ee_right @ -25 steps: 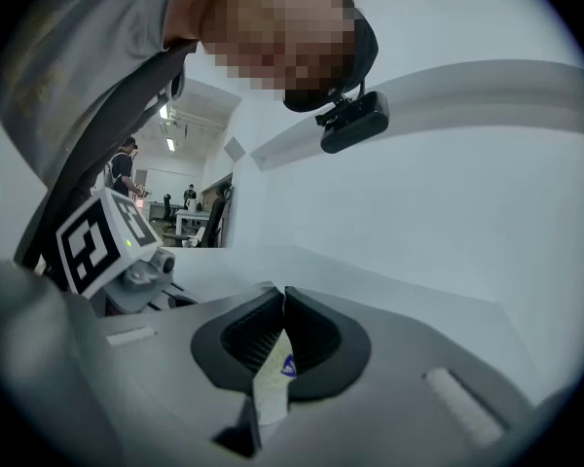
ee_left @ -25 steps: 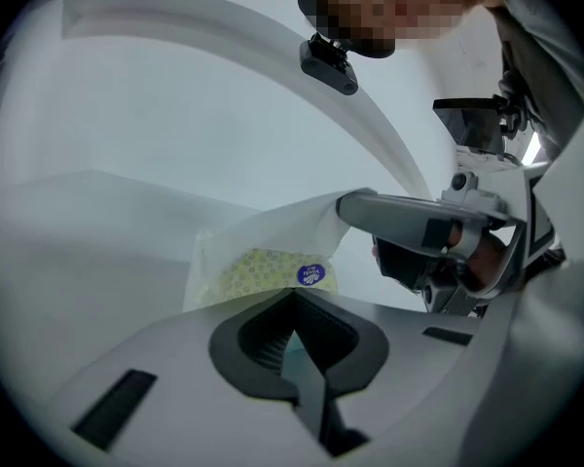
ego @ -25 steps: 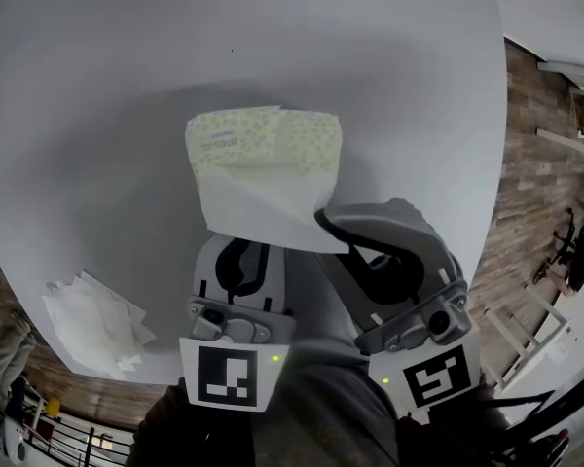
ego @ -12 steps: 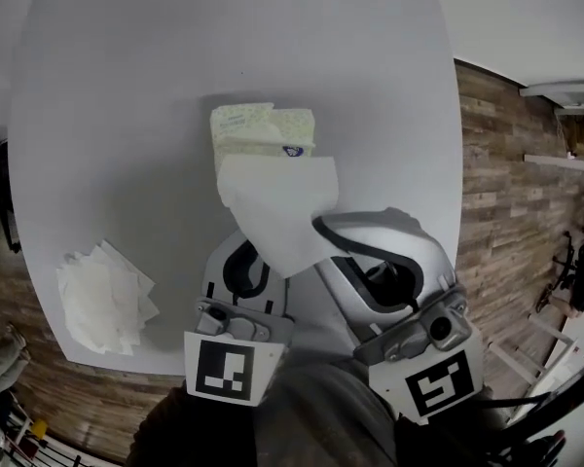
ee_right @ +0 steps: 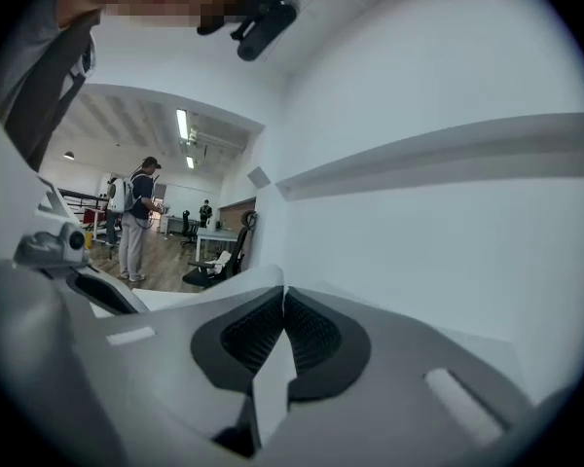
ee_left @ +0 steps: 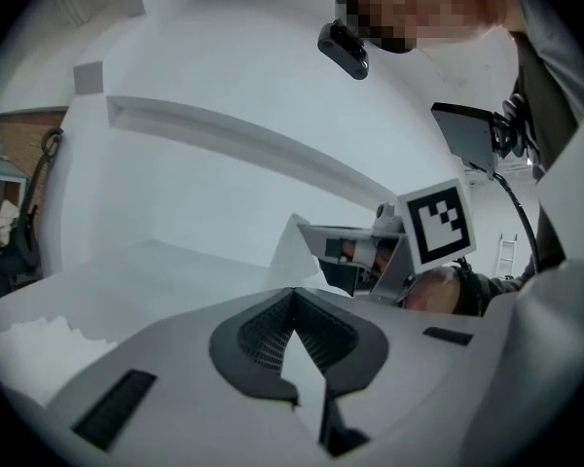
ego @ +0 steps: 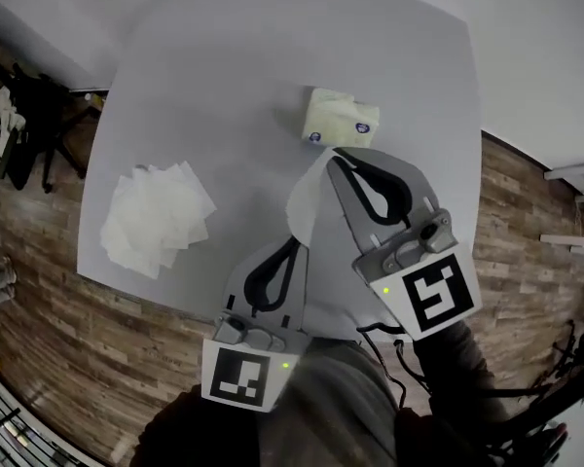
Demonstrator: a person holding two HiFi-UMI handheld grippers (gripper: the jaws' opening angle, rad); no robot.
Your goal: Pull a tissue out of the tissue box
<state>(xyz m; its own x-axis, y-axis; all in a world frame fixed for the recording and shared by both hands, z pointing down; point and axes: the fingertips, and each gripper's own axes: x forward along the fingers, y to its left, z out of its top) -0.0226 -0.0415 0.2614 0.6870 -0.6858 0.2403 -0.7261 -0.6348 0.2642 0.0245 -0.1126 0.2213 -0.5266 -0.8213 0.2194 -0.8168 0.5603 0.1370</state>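
Observation:
The pale yellow-green tissue box (ego: 341,120) lies on the grey table (ego: 234,86), beyond both grippers and untouched. A white tissue (ego: 310,202) hangs free of the box, stretched between the two grippers. My right gripper (ego: 336,156) is shut on its upper end, high above the table near the box. My left gripper (ego: 297,244) sits lower and nearer to me, shut on the lower end. In the left gripper view the tissue (ee_left: 294,256) rises from my left gripper (ee_left: 292,295). In the right gripper view a white strip sits between the pads of my right gripper (ee_right: 282,295).
A loose pile of pulled tissues (ego: 158,217) lies near the table's left front corner. Wooden floor (ego: 68,319) surrounds the table. A dark chair (ego: 19,134) stands at the left. People (ee_right: 136,222) stand far off in the right gripper view.
Both grippers have risen and drawn back from the box, carrying the tissue. The tissue has come free of the box's opening. The table looks smaller and farther below.

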